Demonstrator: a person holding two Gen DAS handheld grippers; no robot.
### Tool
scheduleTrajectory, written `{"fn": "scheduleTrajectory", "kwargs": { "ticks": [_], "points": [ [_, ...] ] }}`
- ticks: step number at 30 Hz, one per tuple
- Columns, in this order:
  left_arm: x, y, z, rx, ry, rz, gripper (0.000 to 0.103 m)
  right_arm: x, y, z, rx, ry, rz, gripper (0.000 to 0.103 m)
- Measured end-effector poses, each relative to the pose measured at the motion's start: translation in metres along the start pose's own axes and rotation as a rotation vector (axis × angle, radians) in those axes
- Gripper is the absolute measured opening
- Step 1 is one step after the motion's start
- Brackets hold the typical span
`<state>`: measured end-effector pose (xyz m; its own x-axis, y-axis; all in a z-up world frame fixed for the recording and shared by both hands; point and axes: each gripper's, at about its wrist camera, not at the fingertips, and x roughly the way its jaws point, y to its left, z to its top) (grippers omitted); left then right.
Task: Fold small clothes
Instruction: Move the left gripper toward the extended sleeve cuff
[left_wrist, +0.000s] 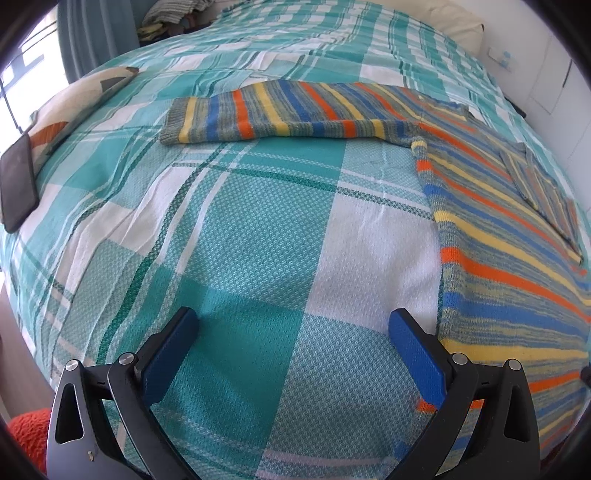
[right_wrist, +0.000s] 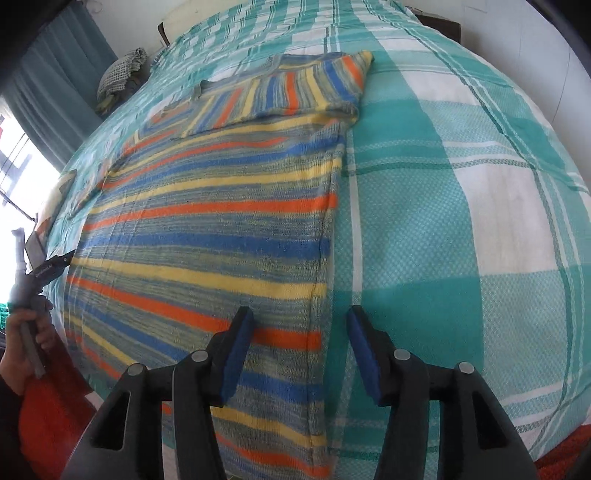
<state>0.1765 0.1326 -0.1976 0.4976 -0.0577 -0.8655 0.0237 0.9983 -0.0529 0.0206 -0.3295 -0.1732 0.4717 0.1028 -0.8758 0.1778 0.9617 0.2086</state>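
A small striped knit sweater (left_wrist: 498, 229), blue, orange, yellow and grey, lies flat on the bed. One sleeve (left_wrist: 280, 114) stretches out to the left in the left wrist view. The other sleeve (right_wrist: 295, 86) lies folded across the chest in the right wrist view. My left gripper (left_wrist: 293, 326) is open and empty over the bedspread, just left of the sweater's side edge. My right gripper (right_wrist: 301, 325) is open, its jaws either side of the sweater's (right_wrist: 207, 240) right side edge near the hem, holding nothing.
The bed carries a teal and white checked bedspread (left_wrist: 258, 229). A dark phone (left_wrist: 16, 184) lies at the left on a pillow (left_wrist: 70, 107). A heap of clothes (right_wrist: 122, 74) sits at the far side. The person's hand with the left gripper's handle (right_wrist: 26, 332) shows at left.
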Motion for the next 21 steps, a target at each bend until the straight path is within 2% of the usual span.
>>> {"fn": "scheduleTrajectory", "kwargs": {
  "ticks": [2, 7, 9, 10, 16, 21],
  "points": [
    [0.000, -0.001, 0.000, 0.000, -0.004, 0.006, 0.102, -0.009, 0.005, -0.007, -0.025, -0.034, -0.036, 0.053],
    [0.002, -0.003, 0.003, -0.016, -0.013, 0.008, 0.102, -0.047, 0.024, -0.012, -0.123, -0.208, -0.038, 0.054],
    [0.002, -0.003, 0.003, -0.017, -0.013, 0.006, 0.102, -0.054, 0.027, -0.014, -0.148, -0.264, -0.053, 0.066],
    [0.002, -0.003, 0.003, -0.014, -0.013, 0.005, 0.102, -0.056, 0.030, -0.013, -0.152, -0.282, -0.059, 0.067],
    [0.001, -0.002, 0.003, -0.014, -0.011, -0.002, 0.102, -0.045, 0.032, -0.013, -0.140, -0.251, -0.046, 0.068],
    [0.002, -0.003, 0.004, -0.013, -0.011, -0.001, 0.102, -0.041, 0.040, -0.018, -0.182, -0.245, -0.043, 0.068]
  ]
}}
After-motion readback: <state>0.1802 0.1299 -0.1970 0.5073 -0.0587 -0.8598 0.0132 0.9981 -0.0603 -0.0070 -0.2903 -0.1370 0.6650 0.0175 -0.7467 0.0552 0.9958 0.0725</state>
